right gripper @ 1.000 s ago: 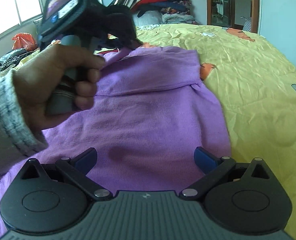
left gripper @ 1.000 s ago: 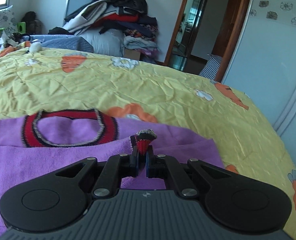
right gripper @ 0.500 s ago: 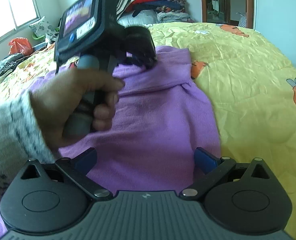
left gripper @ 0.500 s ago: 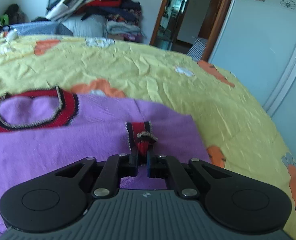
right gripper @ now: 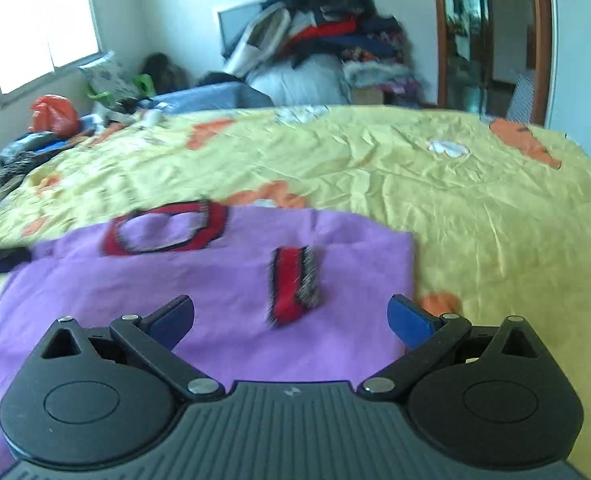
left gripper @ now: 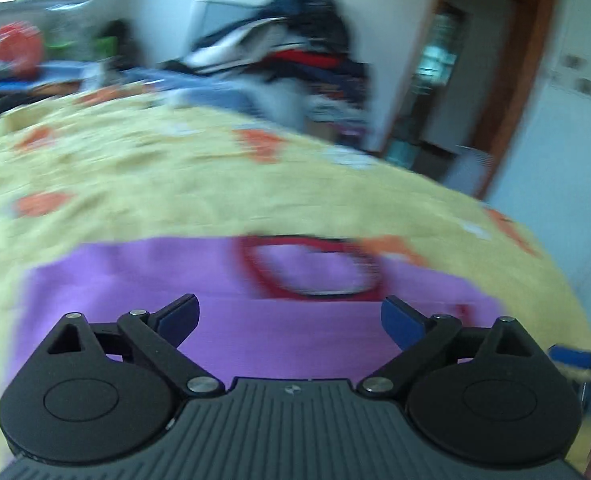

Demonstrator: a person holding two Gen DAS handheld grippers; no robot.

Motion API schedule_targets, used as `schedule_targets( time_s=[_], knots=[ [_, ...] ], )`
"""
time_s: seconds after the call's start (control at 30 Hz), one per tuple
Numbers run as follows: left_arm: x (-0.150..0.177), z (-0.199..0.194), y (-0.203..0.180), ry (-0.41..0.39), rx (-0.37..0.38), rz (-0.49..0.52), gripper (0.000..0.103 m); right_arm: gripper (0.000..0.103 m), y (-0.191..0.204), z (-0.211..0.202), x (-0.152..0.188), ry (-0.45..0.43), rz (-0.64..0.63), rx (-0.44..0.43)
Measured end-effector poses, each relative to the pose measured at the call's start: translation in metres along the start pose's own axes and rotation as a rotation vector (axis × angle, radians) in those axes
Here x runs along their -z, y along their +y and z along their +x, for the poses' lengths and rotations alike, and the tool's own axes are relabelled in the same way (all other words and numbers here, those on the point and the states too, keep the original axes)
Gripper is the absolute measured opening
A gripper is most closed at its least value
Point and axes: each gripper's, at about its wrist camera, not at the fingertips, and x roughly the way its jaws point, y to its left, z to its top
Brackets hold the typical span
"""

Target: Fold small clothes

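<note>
The right gripper (right gripper: 291, 318) hangs spread and empty over the purple sweater (right gripper: 199, 280) on the yellow bedspread (right gripper: 455, 184). Its folded-in red cuff (right gripper: 293, 286) lies just ahead at twelve o'clock, long axis running twelve to six. The left gripper (left gripper: 289, 318), likewise spread and empty, looks farther off, though blur hampers judgement.
</note>
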Motion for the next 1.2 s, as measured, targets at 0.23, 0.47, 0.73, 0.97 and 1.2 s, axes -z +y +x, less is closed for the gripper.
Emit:
schedule_targets(
  time_s=[0.23,0.47,0.73,0.97,1.2],
  knots=[
    [0.007,-0.011,0.089,0.055,-0.107,-0.063,0.096,0.082,-0.034,0.05,-0.009,0.096,0.168,-0.083],
    [0.03,0.006,0.107,0.106,-0.142,0.016,0.103,0.007,-0.013,0.053,-0.013,0.093,0.023,-0.054],
    [0.034,-0.005,0.103,0.111,-0.119,0.048,0.102,0.002,0.009,0.003,-0.015,-0.014,-0.128,-0.02],
    [0.036,-0.002,0.105,0.154,-0.132,0.114,0.103,0.001,-0.01,0.02,-0.004,0.051,-0.142,0.076],
    [0.03,-0.007,0.11,0.161,-0.14,0.118,0.102,0.002,-0.024,0.009,0.006,0.049,-0.127,0.062]
  ],
)
